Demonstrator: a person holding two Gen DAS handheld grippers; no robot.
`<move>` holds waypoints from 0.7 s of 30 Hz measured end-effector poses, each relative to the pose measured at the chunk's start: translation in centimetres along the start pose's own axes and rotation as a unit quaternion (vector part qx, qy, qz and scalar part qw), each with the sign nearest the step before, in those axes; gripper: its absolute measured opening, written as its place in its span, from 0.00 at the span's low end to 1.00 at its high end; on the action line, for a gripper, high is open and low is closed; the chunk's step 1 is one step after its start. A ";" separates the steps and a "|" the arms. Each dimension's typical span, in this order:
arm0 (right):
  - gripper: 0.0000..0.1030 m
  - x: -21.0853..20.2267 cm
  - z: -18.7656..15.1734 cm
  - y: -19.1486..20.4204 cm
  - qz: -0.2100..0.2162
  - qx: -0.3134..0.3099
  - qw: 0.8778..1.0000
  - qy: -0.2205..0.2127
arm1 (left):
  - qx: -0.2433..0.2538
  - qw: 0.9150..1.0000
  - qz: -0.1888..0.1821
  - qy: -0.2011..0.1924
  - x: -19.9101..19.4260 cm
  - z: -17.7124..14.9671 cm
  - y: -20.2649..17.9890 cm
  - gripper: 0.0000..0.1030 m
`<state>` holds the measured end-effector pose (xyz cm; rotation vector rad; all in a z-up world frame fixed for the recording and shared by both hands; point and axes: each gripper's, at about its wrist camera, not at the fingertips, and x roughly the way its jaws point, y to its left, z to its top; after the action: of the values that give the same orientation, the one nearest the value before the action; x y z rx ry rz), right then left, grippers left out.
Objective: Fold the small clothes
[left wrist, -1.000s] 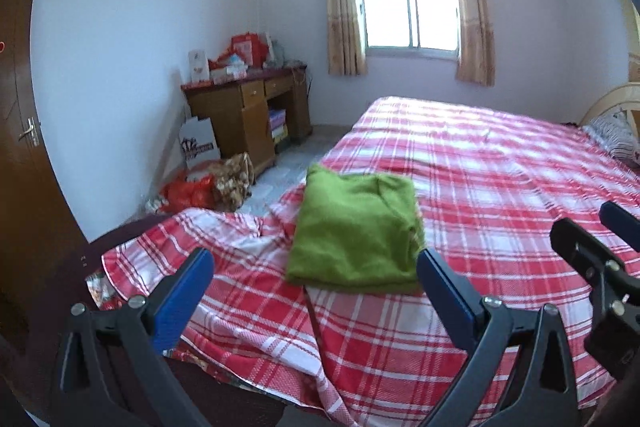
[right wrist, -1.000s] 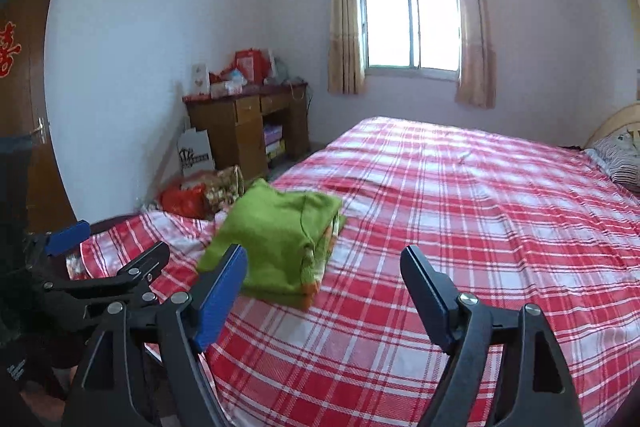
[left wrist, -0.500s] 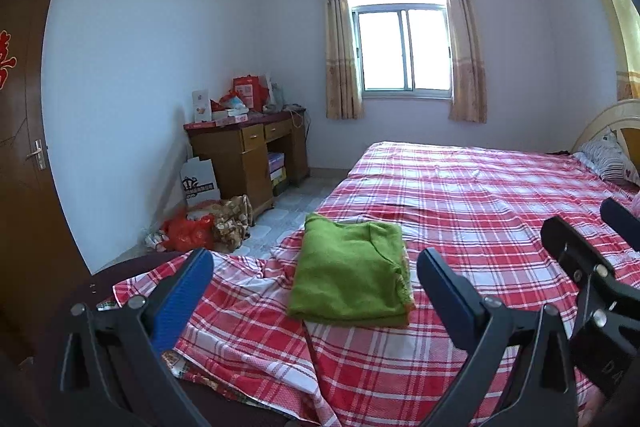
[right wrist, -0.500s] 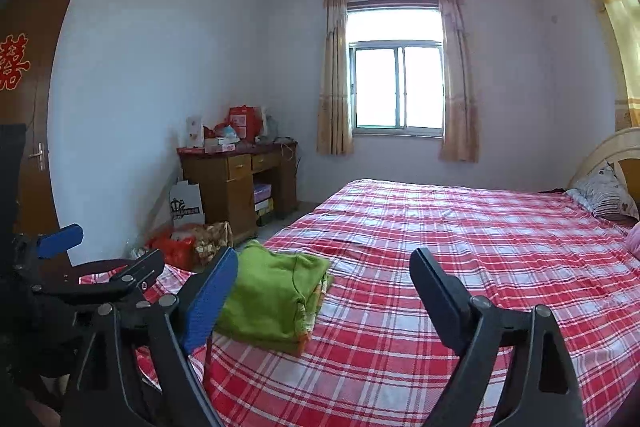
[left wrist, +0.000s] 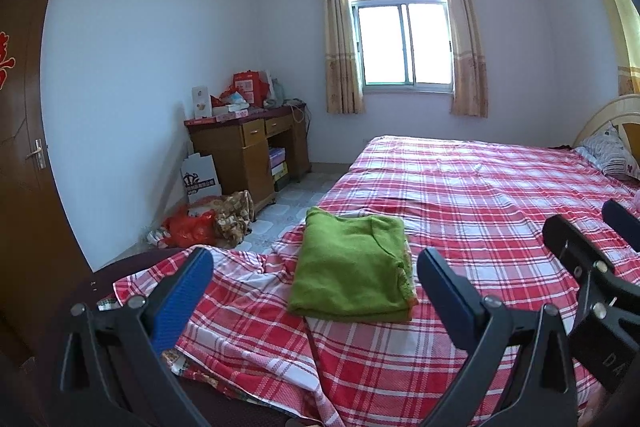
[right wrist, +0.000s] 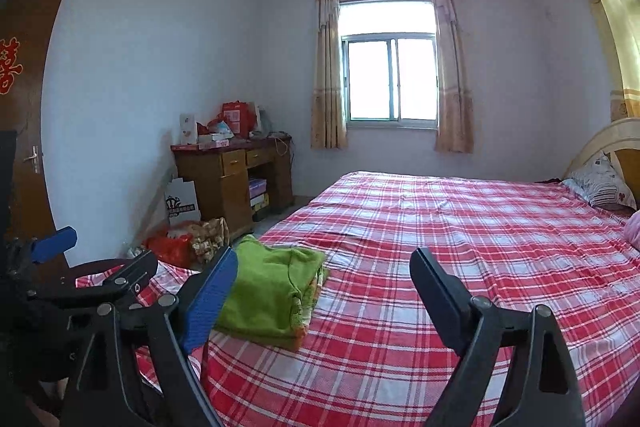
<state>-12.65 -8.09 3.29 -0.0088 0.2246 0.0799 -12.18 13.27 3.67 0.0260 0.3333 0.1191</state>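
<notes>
Folded green fleece garment (left wrist: pixel 350 267) lies flat on bed w/ red-and-white plaid sheet (left wrist: pixel 480 211), near bed's foot corner. Left gripper (left wrist: pixel 314 291) and right gripper (right wrist: pixel 322 291) hover short of garment, both w/ jaws spread wide, nothing between them.

Red double-happiness character 囍 on the brown door (right wrist: pixel 20 75); bag print unreadable.

Green garment (left wrist: pixel 352 267), folded flat rectangle, lying near red plaid bedsheet's (left wrist: pixel 480 195) corner
</notes>
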 end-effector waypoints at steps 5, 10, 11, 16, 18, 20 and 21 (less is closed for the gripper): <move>0.86 0.0 0.1 -0.4 -0.002 0.006 1.000 0.000 | -0.001 1.000 0.003 0.003 0.2 -0.1 0.0 1.00; 0.86 0.0 0.0 -0.5 -0.003 0.009 1.000 0.003 | 0.001 1.000 0.002 0.003 0.3 -0.2 -0.2 1.00; 0.86 0.1 0.0 -0.5 -0.003 0.009 1.000 0.004 | 0.001 1.000 0.001 0.003 0.3 -0.2 -0.2 1.00; 0.86 0.2 0.0 -0.5 -0.004 0.009 1.000 0.004 | 0.000 1.000 0.002 0.003 0.3 -0.2 -0.3 1.00; 0.86 0.2 0.0 -0.5 -0.003 0.009 1.000 0.005 | 0.001 1.000 0.002 0.005 0.4 -0.3 -0.3 1.00; 0.86 0.3 0.0 -0.5 -0.004 0.010 1.000 0.007 | 0.001 1.000 0.002 0.007 0.5 -0.3 -0.4 1.00; 0.86 0.3 0.0 -0.5 -0.003 0.010 1.000 0.007 | 0.001 1.000 0.002 0.009 0.5 -0.4 -0.4 1.00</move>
<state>-12.31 -8.61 3.19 0.0101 0.2403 0.0707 -11.75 12.90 3.13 0.0274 0.3505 0.1224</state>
